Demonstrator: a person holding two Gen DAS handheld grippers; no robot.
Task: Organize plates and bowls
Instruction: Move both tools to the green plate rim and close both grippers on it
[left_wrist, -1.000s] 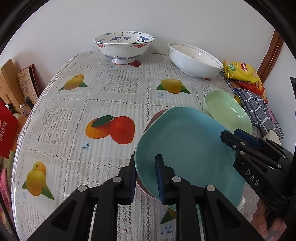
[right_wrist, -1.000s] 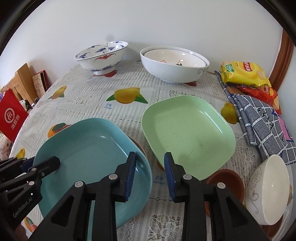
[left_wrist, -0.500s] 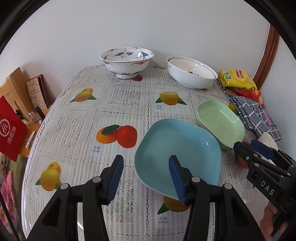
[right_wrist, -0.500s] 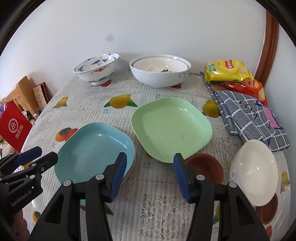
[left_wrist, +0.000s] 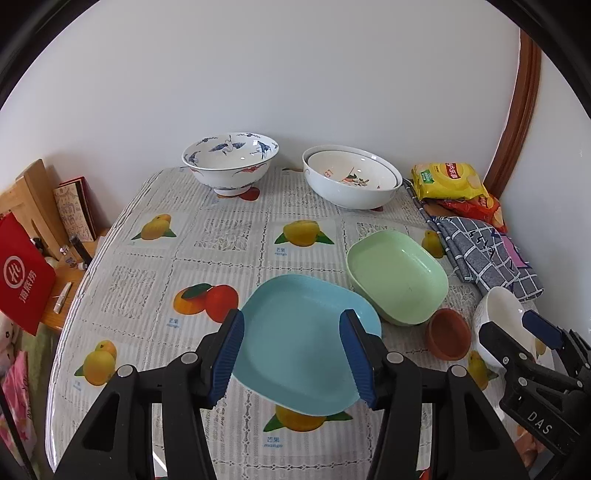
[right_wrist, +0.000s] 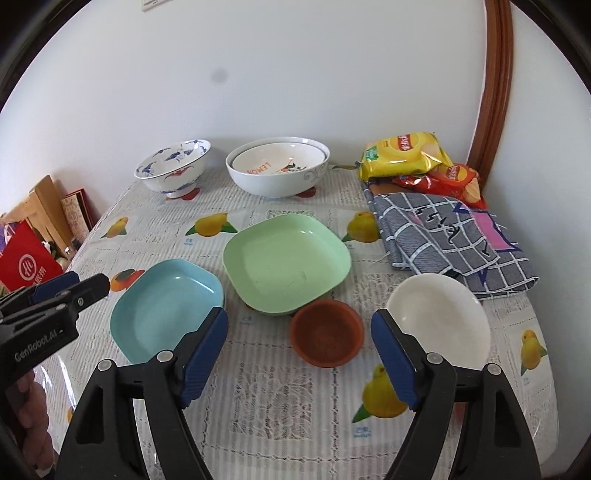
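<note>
Both grippers, left (left_wrist: 291, 354) and right (right_wrist: 299, 354), are opening, empty; blue plate (left_wrist: 303, 343) lies beyond the left, brown bowl (right_wrist: 327, 332) beyond the right.

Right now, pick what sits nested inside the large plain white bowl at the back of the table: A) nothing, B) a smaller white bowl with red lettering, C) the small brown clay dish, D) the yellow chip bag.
B: a smaller white bowl with red lettering rests inside the large plain white bowl.
</note>
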